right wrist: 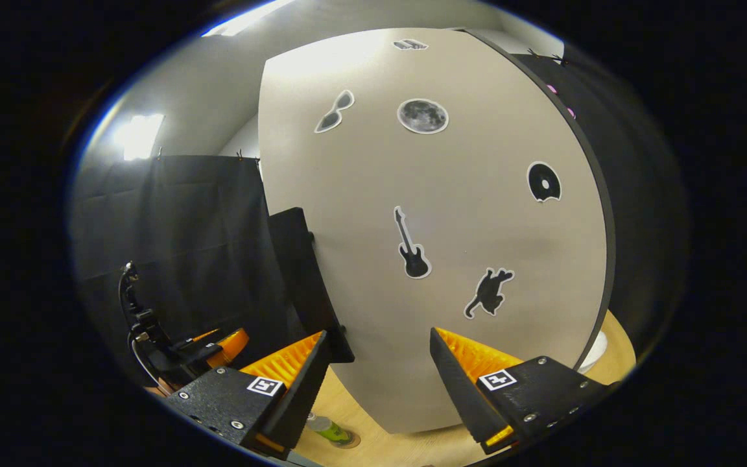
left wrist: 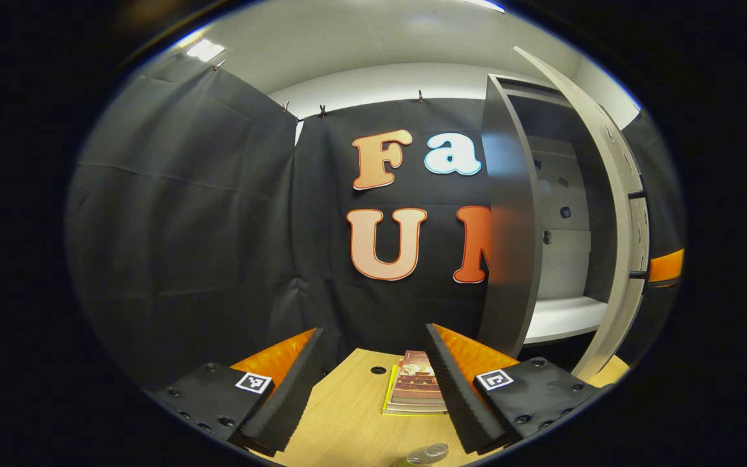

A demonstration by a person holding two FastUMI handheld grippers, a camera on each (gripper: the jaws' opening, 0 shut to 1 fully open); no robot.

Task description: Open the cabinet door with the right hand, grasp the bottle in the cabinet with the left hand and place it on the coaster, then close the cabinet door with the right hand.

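Bottle (right wrist: 329, 429) already stands upright on the desk (left wrist: 347, 415) on what looks like the coaster (right wrist: 347, 443), low between the right tool's (right wrist: 377, 376) fingers; its cap (left wrist: 428, 453) sits at the bottom edge of the left gripper view. Left tool (left wrist: 373, 383) wide open, empty, above and just behind the bottle, pointing at a stack of books (left wrist: 415, 391). Right tool also wide open, holding nothing, facing the outer face of the open cabinet door (right wrist: 438, 227) close up. Cabinet shelf (left wrist: 561, 318) looks bare. Likely step left: closing; door lies straight ahead of the right tool, so the right hand is nearer.
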